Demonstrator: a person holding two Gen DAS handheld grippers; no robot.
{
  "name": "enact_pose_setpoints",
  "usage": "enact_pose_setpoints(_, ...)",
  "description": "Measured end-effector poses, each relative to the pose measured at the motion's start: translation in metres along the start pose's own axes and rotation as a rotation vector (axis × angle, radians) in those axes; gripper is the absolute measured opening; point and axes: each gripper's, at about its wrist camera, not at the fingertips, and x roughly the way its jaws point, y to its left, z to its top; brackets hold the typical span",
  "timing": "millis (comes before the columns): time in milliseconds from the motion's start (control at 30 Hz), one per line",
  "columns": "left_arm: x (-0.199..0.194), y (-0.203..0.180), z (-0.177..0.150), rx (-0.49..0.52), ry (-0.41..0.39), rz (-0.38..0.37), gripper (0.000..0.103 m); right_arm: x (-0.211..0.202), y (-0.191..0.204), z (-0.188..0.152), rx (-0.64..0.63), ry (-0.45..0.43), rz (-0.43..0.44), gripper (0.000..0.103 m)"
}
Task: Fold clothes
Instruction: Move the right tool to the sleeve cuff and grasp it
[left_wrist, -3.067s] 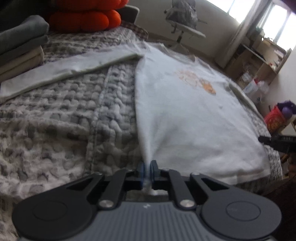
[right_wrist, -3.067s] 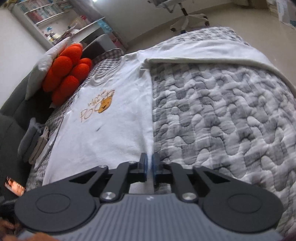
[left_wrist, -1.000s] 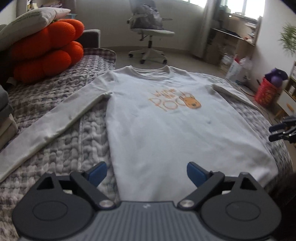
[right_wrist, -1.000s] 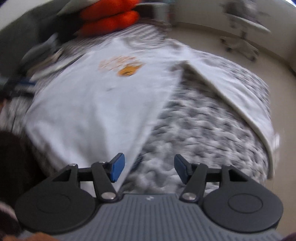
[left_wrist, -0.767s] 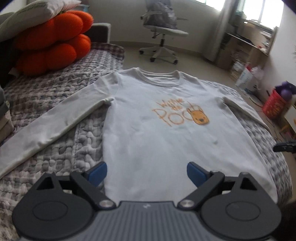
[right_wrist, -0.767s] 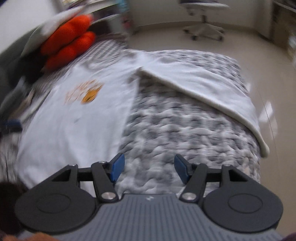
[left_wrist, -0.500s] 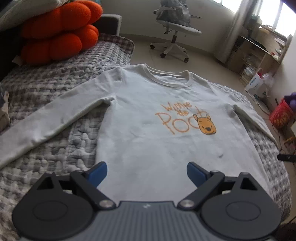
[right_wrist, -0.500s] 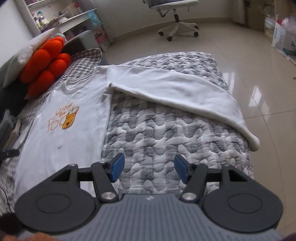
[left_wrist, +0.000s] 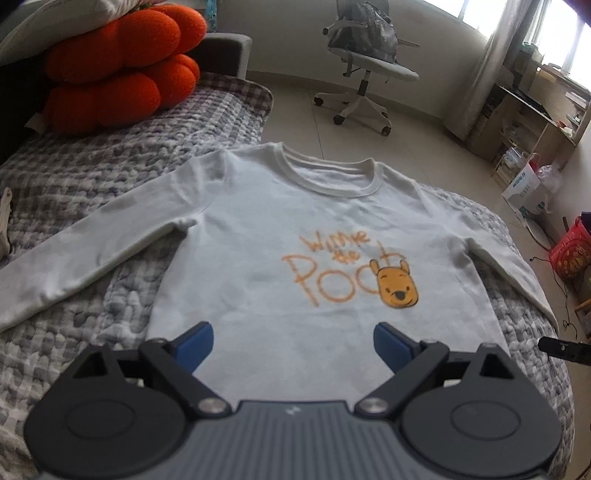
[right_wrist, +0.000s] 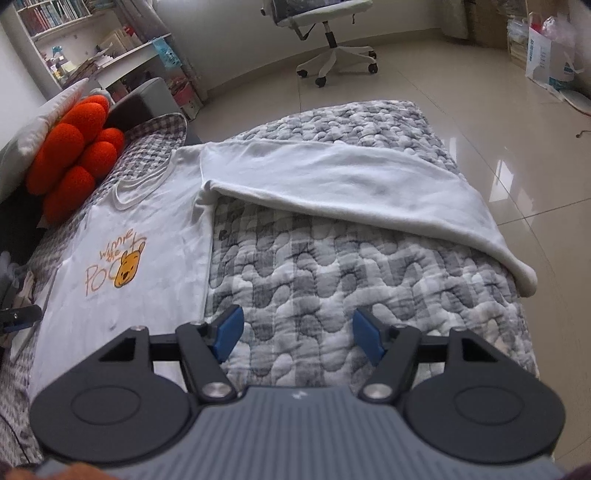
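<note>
Left wrist view: the left tongs (left_wrist: 293, 338), clenched on the hem three seconds ago, now hang released above the sweatshirt (left_wrist: 266, 258), which lies flat, print up, on the quilted bed (left_wrist: 92, 177), so spreading looks finished and folding can follow. Right wrist view: the right tongs (right_wrist: 295, 332), also released, hover over bare quilt; only here the right sleeve (right_wrist: 351, 184) shows whole, reaching toward three o'clock off the bed's edge.

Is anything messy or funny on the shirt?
Mostly fine. The shirt lies flat on the quilt, print up. One thing: the right sleeve's cuff hangs over the quilt's edge. A faint dark smudge shows below the print. Nothing looks torn.
</note>
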Motion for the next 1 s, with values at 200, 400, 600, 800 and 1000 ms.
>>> enact_pose_setpoints(200,0.009,-0.014,0.005,-0.052,-0.010,-0.023,0.095,-0.003,-0.008,0.003,0.029,-0.025,-0.018,0.069)
enact_pose_setpoints(400,0.028,-0.032,-0.007,-0.040,-0.026,-0.001,0.096,-0.013,-0.033,0.001,0.097,-0.057,-0.040,0.069)
enact_pose_setpoints(600,0.040,-0.047,-0.022,0.011,-0.007,0.006,0.096,-0.016,-0.073,-0.002,0.319,-0.116,0.010,0.069)
enact_pose_setpoints(800,0.040,-0.046,-0.027,0.007,-0.012,0.025,0.096,-0.013,-0.098,-0.001,0.490,-0.169,0.052,0.066)
enact_pose_setpoints(1000,0.039,-0.043,-0.030,-0.006,-0.023,0.047,0.096,-0.008,-0.108,0.000,0.592,-0.236,-0.007,0.052)
